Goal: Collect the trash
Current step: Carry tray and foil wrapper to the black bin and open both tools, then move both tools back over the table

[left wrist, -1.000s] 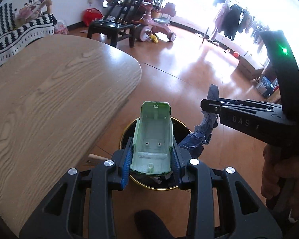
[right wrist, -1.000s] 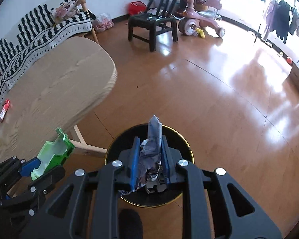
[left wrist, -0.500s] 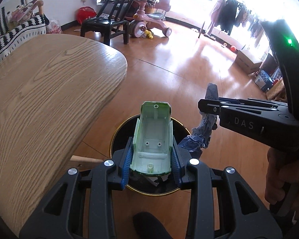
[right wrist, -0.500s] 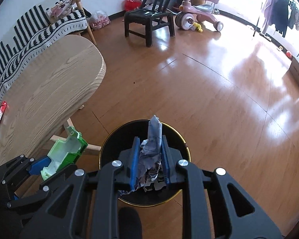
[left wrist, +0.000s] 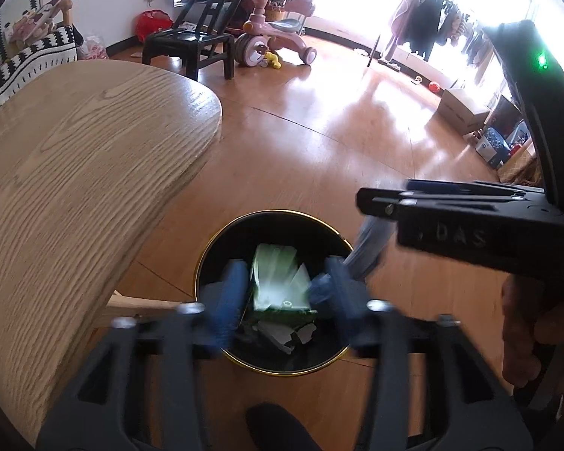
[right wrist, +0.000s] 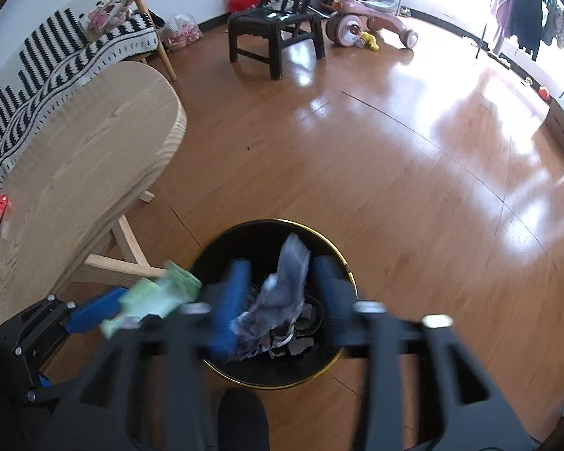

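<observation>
- A pale green moulded plastic tray [left wrist: 278,282], a piece of trash, is dropping between the left gripper's [left wrist: 284,293] blue-padded jaws, which are spread apart and no longer touching it; it is blurred and sitting over the mouth of the bin.
- A crumpled grey-blue foil wrapper [right wrist: 282,293] is hanging between the right gripper's [right wrist: 282,293] jaws, which are also spread wide, so it appears to be falling free rather than being pinched.
- Both pieces are directly above a round black trash bin with a gold rim [right wrist: 342,263], standing on the orange wooden floor [right wrist: 413,188] just beside a light oak oval table [left wrist: 75,173]; torn scraps are already lying inside it.
- Judged step: both pieces are being released into the bin.
- Judged next move: both grippers need lifting clear, then turning toward the table, where a small red wrapper [right wrist: 2,203] is lying near its far edge.
</observation>
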A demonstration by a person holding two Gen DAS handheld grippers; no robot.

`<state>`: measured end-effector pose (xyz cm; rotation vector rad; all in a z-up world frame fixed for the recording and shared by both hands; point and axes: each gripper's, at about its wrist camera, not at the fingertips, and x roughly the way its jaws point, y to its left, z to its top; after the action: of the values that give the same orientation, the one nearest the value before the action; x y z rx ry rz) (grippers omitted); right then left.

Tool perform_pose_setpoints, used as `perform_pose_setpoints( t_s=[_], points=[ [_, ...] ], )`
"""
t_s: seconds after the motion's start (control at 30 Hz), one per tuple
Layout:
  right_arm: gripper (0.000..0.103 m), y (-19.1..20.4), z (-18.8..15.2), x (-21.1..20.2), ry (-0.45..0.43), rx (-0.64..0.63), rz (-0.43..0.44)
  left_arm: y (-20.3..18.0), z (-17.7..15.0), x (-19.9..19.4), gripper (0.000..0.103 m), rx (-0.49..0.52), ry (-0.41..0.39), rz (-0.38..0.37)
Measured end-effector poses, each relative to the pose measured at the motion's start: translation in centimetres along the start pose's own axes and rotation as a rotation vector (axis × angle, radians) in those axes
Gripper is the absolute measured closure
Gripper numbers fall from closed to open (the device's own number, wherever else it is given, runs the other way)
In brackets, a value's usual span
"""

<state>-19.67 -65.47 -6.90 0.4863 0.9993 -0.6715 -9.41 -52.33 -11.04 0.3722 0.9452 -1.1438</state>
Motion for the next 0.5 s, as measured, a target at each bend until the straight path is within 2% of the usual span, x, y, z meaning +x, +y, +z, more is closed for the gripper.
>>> perform_pose_setpoints(
  t_s=[0.17,0.3,0.5],
  points=[
    [0.031,-0.4,0.0,-0.3,-0.015,0.012,-0.004,-0.2,0.0,-0.6,0.037,0.002,-0.02,-0.006],
    [0.029,-0.1,0.4,-0.9,-0.041,0.024,-0.001,0.0,-0.1,-1.7,0.028,0.007,-0.04,0.006],
    [0.026,3.4,1.4,-3.1,-0.104,0.0,0.054,2.8,-0.7,-5.4,0.021,-0.029,-0.072,0.064]
  ],
)
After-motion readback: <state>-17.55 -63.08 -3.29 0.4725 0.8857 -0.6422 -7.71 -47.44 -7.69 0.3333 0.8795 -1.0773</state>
